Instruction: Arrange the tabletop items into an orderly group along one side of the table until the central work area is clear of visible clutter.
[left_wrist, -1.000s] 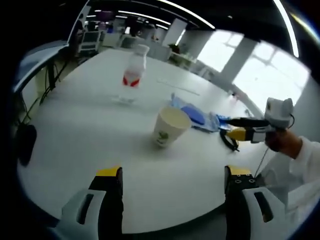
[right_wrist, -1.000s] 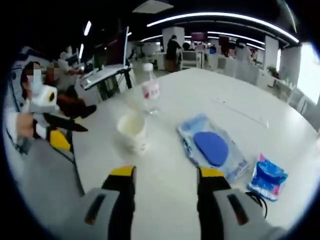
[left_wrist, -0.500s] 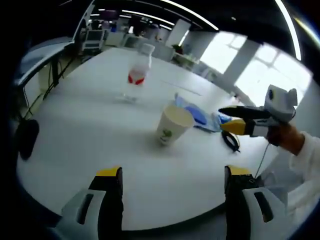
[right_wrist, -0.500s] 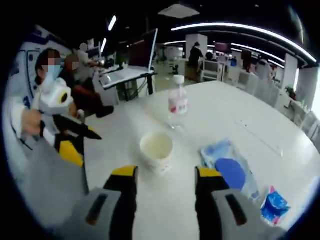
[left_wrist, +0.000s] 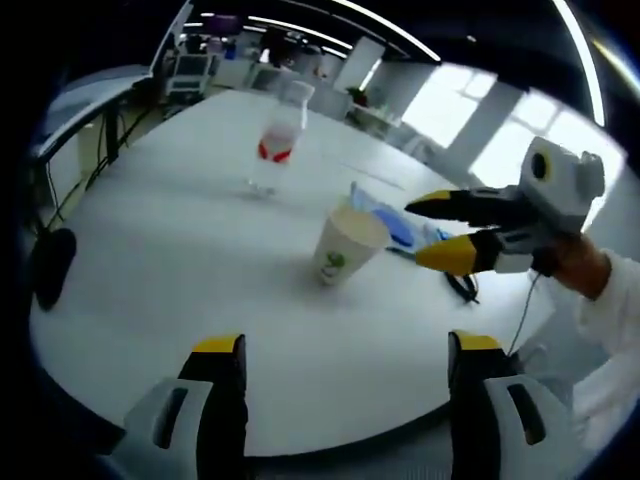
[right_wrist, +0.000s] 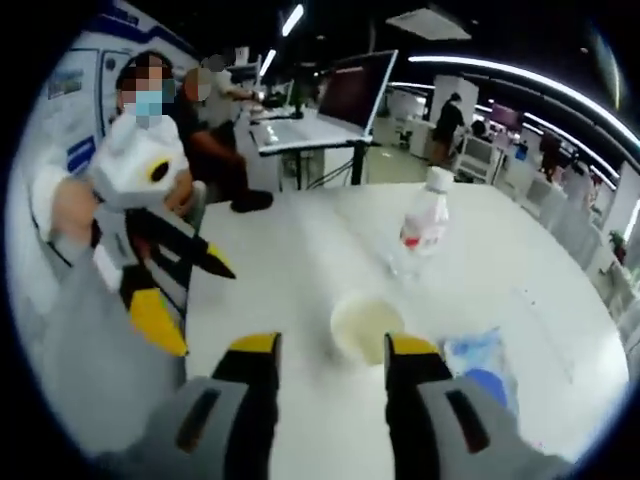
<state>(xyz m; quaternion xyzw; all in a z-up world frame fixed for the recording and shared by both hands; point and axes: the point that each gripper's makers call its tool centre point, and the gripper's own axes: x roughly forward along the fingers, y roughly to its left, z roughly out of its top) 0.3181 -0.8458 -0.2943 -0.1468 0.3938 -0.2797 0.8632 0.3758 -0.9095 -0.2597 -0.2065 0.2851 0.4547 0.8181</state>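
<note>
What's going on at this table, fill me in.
A person holds a tool in each hand over a white table. The right tool hangs open beside the paper cup; the left tool is open too, holding nothing. A water bottle and blue packets stand behind the cup. Nothing is gripped yet.

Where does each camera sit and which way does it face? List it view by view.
Left gripper view: rides the left gripper, faces across the white table; right gripper and a hand enter.
Right gripper view: rides the right gripper, faces the paper cup; left gripper enters.
Shared: paper cup, water bottle.
</note>
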